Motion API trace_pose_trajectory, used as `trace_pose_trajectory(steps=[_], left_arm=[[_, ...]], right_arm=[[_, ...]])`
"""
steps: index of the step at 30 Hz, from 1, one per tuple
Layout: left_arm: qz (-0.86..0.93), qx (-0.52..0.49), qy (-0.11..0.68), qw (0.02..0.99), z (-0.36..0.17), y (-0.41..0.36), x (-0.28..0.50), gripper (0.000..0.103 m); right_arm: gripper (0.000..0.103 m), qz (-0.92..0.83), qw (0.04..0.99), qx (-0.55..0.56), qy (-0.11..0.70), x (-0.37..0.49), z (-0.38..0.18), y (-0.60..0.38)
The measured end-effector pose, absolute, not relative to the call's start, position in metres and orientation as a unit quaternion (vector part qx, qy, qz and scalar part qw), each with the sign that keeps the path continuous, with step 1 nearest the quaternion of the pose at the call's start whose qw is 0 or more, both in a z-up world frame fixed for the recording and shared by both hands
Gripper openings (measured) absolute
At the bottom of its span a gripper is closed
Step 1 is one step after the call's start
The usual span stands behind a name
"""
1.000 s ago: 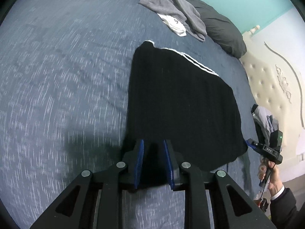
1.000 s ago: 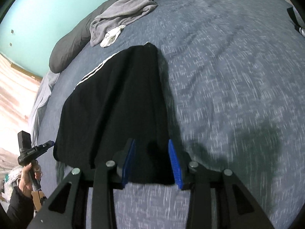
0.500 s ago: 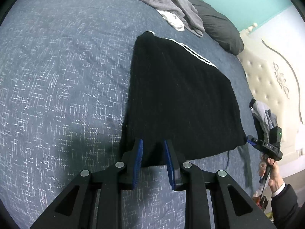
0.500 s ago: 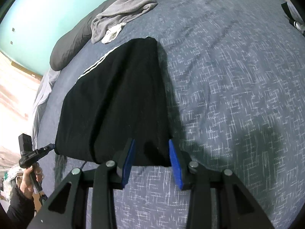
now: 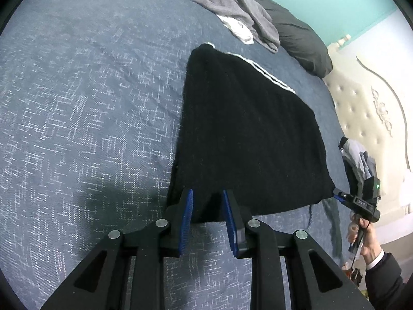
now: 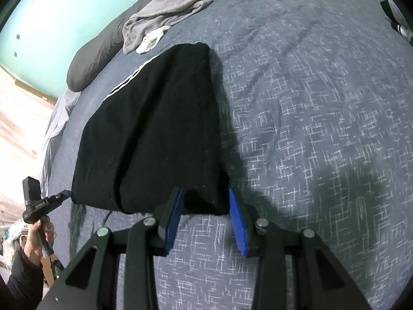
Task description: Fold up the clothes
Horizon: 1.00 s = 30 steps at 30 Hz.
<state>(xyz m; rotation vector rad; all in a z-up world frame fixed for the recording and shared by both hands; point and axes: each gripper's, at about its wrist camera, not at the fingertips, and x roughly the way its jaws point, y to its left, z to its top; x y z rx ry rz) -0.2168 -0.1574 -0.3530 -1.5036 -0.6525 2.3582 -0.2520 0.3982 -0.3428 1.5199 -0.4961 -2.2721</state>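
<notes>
Black garment (image 5: 247,134) lower now (long axis toward pillows)

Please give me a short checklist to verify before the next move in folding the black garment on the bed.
1. Black garment lies flat on the bed cover: ok.
2. Left gripper open at the near corner: ok.
3. Right gripper open at the other near corner: ok.
4. Near edge straight between both corners: ok.
5. Grey clothes apart from the garment: ok.
6. Layers underneath aligned: cannot tell.
</notes>
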Motion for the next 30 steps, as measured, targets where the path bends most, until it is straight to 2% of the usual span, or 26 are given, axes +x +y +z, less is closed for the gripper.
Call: trace_pose_trajectory(steps=[4,15,18,19,22,30], left_arm=[[0.816,-0.520,-0.222,0.121,-0.354,-0.164,-0.215,0.036],[0.811,-0.525,-0.223,0.132,-0.369,-0.164,-0.211,0.034],[0.811,-0.529,-0.212,0.132,-0.370,-0.162,-0.210,0.017],[0.812,-0.528,-0.212,0.131,-0.370,-0.162,-0.210,0.013],[0.814,-0.525,-0.210,0.132,-0.367,-0.164,-0.209,0.011],[0.817,-0.526,-0.202,0.121,-0.362,-0.167,-0.211,0.009]], right_arm=[[0.037,-0.805,0.181,0.536,-0.178,-0.253,-0.341,0.399],[0.039,-0.806,0.192,0.533,-0.170,-0.250,-0.339,0.395],[0.033,-0.808,0.196,0.531,-0.162,-0.251,-0.339,0.393],[0.023,-0.809,0.196,0.531,-0.158,-0.251,-0.338,0.393],[0.010,-0.811,0.192,0.531,-0.149,-0.251,-0.339,0.391],[0.005,-0.822,0.167,0.523,-0.151,-0.252,-0.331,0.404]])
